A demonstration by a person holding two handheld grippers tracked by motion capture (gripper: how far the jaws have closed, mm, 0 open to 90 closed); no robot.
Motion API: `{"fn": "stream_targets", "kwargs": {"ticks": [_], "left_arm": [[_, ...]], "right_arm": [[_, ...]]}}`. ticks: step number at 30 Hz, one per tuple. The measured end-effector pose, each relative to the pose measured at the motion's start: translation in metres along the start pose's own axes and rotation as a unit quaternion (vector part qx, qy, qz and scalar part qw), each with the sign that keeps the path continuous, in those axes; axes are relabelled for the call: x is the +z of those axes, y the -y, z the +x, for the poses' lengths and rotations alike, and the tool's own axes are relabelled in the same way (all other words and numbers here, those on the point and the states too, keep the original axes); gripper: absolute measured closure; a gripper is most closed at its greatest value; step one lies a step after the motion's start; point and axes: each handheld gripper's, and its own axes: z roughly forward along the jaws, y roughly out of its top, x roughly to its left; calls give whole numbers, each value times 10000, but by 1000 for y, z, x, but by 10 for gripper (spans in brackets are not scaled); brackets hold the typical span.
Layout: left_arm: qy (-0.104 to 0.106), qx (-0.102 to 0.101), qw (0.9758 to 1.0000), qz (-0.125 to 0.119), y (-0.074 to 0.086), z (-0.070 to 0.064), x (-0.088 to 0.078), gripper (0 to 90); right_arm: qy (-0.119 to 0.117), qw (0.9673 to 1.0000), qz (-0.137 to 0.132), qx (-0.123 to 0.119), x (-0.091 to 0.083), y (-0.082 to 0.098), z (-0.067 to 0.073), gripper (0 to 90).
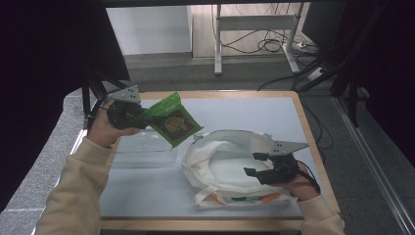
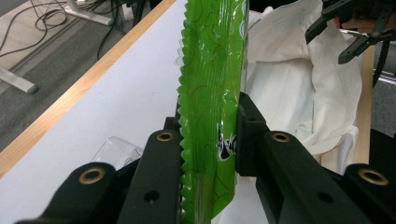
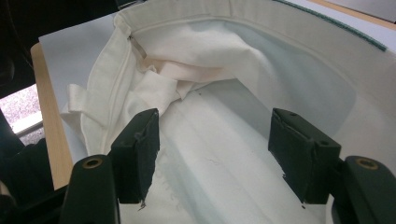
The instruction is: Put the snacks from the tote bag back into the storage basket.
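A green snack packet (image 1: pixel 172 120) hangs in the air at the table's left, above a clear plastic tray (image 1: pixel 142 149). My left gripper (image 1: pixel 147 119) is shut on the packet's edge; in the left gripper view the packet (image 2: pixel 212 88) stands pinched between both jaws (image 2: pixel 208 140). A white cloth tote bag (image 1: pixel 222 166) lies open at the front right. My right gripper (image 1: pixel 254 164) is open over the bag's mouth, with nothing between its fingers. The right gripper view looks into the bag's white inside (image 3: pixel 219 140), and its gripper (image 3: pixel 215 149) is spread wide.
The grey table top has a wooden rim (image 1: pixel 313 142). The clear tray (image 2: pixel 116 151) lies under the left gripper. Beyond the table are a desk frame (image 1: pixel 254 34), floor cables (image 1: pixel 274 46) and dark curtains at both sides.
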Motion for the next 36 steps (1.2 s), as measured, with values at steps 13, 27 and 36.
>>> {"fn": "stream_targets", "kwargs": {"ticks": [13, 27, 36], "left_arm": [[-114, -160, 9998, 45, 15, 15, -2, 757], [-284, -239, 9993, 92, 27, 26, -12, 757], [-364, -312, 9988, 70, 35, 33, -18, 758]], "right_arm": [[-1, 10000, 24, -17, 2, 0, 0, 333], [0, 10000, 41, -23, 2, 0, 0, 333], [10, 10000, 44, -25, 2, 0, 0, 329]]}}
